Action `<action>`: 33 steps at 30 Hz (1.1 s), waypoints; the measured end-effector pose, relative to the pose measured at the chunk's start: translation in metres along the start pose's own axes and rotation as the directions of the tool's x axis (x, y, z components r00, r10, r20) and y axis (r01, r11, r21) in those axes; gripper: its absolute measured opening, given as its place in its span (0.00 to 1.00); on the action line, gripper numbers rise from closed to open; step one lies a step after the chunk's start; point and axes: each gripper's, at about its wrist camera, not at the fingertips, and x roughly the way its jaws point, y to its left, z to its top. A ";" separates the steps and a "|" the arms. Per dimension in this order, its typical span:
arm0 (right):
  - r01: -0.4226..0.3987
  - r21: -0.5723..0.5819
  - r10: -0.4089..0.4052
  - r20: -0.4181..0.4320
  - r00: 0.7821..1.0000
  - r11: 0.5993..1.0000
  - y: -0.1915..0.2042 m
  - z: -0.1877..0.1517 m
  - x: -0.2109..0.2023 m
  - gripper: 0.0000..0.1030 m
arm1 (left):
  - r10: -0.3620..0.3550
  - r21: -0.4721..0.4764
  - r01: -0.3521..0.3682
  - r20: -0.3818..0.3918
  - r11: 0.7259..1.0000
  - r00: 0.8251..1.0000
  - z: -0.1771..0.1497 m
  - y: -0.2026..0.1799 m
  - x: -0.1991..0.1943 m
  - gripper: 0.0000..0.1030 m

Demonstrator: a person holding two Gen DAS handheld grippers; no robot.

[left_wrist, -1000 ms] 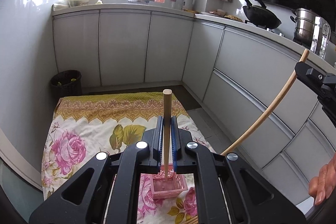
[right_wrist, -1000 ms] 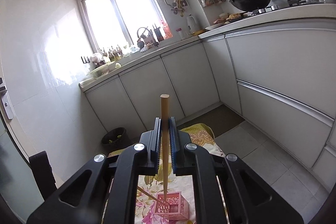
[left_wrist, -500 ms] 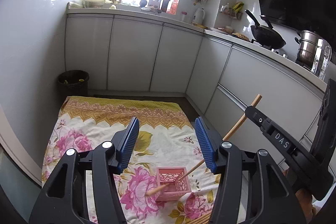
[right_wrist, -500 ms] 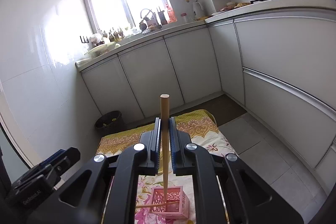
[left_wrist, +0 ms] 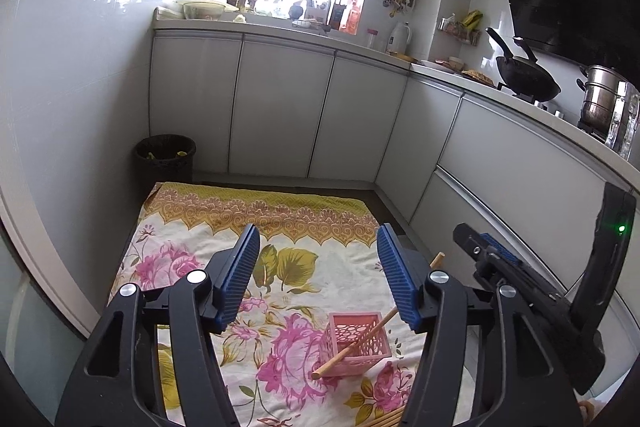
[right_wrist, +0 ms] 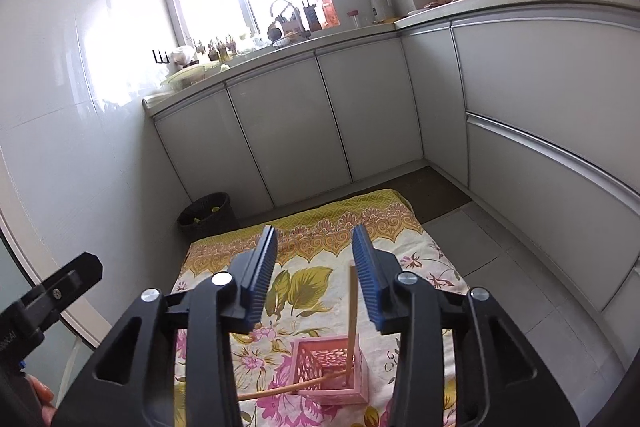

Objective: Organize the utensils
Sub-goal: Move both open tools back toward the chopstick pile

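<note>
A pink perforated basket [left_wrist: 357, 339] stands on a floral cloth [left_wrist: 192, 251] on the floor; it also shows in the right wrist view [right_wrist: 332, 367]. Two wooden chopsticks rest in it: one [right_wrist: 353, 311] stands nearly upright, the other [right_wrist: 288, 389] leans out low to the left. In the left wrist view one chopstick [left_wrist: 352, 347] leans across the basket. My left gripper [left_wrist: 316, 273] is open and empty above the cloth. My right gripper [right_wrist: 316, 271] is open and empty above the basket, and it also appears at the right of the left wrist view [left_wrist: 496, 259].
More chopsticks [left_wrist: 388, 419] lie on the cloth's near edge. A black waste bin [left_wrist: 165, 157] stands at the cloth's far left corner. White cabinets [left_wrist: 280, 115] run along the back and right. A wok [left_wrist: 524, 79] and steel pot [left_wrist: 600, 103] sit on the counter.
Both grippers have opened and let go of their chopsticks: the left by half a second ago, the right since then. Both chopsticks now rest in the pink basket.
</note>
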 end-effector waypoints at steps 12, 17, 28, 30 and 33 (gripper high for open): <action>0.081 0.115 -0.091 0.082 0.992 0.990 -0.024 0.007 -0.095 0.91 | 0.036 0.068 -0.036 0.005 0.997 0.999 -0.018 -0.021 -0.042 0.91; 0.125 0.122 -0.130 0.032 0.991 0.985 -0.034 -0.006 -0.128 0.93 | 0.028 0.128 -0.025 -0.017 0.991 0.999 -0.032 -0.036 -0.058 0.93; 0.223 0.028 -0.222 -0.026 0.975 0.974 -0.052 -0.050 -0.182 0.93 | -0.027 0.336 0.066 -0.119 0.939 0.992 -0.068 -0.078 -0.070 0.93; 0.233 0.045 -0.231 -0.052 0.972 0.971 -0.064 -0.061 -0.188 0.93 | -0.051 0.398 0.120 -0.182 0.910 0.982 -0.077 -0.090 -0.065 0.93; 0.235 0.111 -0.218 -0.141 0.966 0.966 -0.090 -0.080 -0.191 0.93 | -0.058 0.506 0.205 -0.291 0.838 0.955 -0.096 -0.111 -0.051 0.93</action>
